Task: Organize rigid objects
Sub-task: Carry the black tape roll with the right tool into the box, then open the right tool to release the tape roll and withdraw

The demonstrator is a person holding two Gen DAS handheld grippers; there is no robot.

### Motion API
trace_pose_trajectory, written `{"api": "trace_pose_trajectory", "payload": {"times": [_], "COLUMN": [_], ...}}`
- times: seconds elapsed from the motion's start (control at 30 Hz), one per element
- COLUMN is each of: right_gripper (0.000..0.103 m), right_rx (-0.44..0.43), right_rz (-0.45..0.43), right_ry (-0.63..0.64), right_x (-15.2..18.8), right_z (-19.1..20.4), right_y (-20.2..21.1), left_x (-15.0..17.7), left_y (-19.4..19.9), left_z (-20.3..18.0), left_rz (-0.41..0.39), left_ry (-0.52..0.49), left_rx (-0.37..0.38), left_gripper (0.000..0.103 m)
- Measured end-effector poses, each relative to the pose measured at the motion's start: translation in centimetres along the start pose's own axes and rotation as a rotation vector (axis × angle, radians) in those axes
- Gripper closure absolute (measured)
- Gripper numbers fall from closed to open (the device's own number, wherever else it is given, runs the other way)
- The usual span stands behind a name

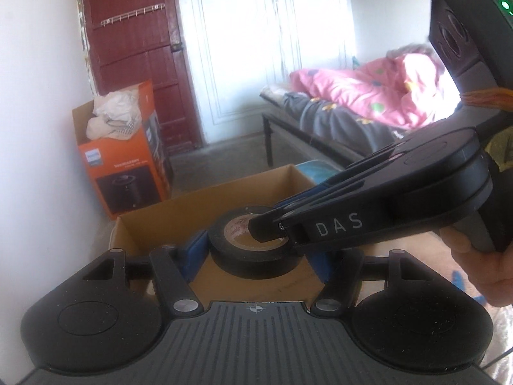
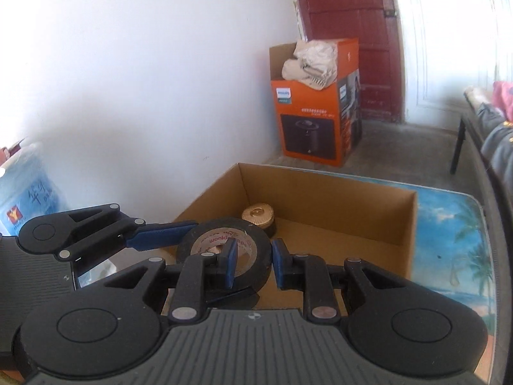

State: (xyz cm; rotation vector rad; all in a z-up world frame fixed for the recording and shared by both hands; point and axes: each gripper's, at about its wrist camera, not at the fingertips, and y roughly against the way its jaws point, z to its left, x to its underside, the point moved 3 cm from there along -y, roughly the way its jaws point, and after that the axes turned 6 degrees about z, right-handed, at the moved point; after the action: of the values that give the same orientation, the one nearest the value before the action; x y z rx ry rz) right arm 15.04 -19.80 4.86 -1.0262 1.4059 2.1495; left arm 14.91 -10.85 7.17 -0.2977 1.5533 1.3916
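Observation:
A black roll of electrical tape [image 1: 253, 250] [image 2: 224, 250] hangs over the open cardboard box [image 1: 154, 221] [image 2: 352, 199]. My left gripper [image 1: 256, 253] has its blue fingers [image 1: 195, 253] on either side of the roll, touching it. My right gripper [image 2: 253, 256] [image 1: 266, 227] reaches in from the right with one finger [image 2: 229, 261] inside the roll's core and the other outside its wall, with a small gap showing. A round gold-topped black object [image 2: 258, 216] lies inside the box at its back left.
An orange Philips carton [image 1: 125, 163] [image 2: 317, 109] stuffed with white cloth stands by the dark red door [image 1: 138, 48]. A bed with a pink quilt [image 1: 368, 96] is at the right. The box sits on a table with a beach-print top [image 2: 455, 224]. A blue pack [image 2: 25, 189] sits at the left wall.

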Motion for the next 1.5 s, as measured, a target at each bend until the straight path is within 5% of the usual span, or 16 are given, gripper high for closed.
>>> {"api": "trace_pose_trajectory", "payload": {"times": [0.47, 0.8, 1.23, 1.5], "right_gripper": [0.078, 0.078, 0.078, 0.078], "right_rx": [-0.100, -0.096, -0.092, -0.149], "right_rz": [0.301, 0.398, 0.391, 0.263], "right_ry": [-0.216, -0.258, -0.318, -0.359], "right_x": [-6.9, -7.2, -6.6, -6.8], "right_z": [-7.9, -10.3, -11.3, -11.3], "right_y": [-15.1, -21.2, -22.6, -16.1], "left_x": [-3.3, -3.5, -4.2, -5.9], "left_y": [-14.1, -19.3, -19.4, -13.8], "left_z": [6.5, 7.5, 7.0, 6.5], "left_rz": [0.394, 0.529, 0.521, 0.414], "left_ry": [0.049, 0.067, 0.074, 0.089], "left_rx": [0.013, -0.028, -0.035, -0.015], "left_gripper": [0.037, 0.037, 0.032, 0.025]}}
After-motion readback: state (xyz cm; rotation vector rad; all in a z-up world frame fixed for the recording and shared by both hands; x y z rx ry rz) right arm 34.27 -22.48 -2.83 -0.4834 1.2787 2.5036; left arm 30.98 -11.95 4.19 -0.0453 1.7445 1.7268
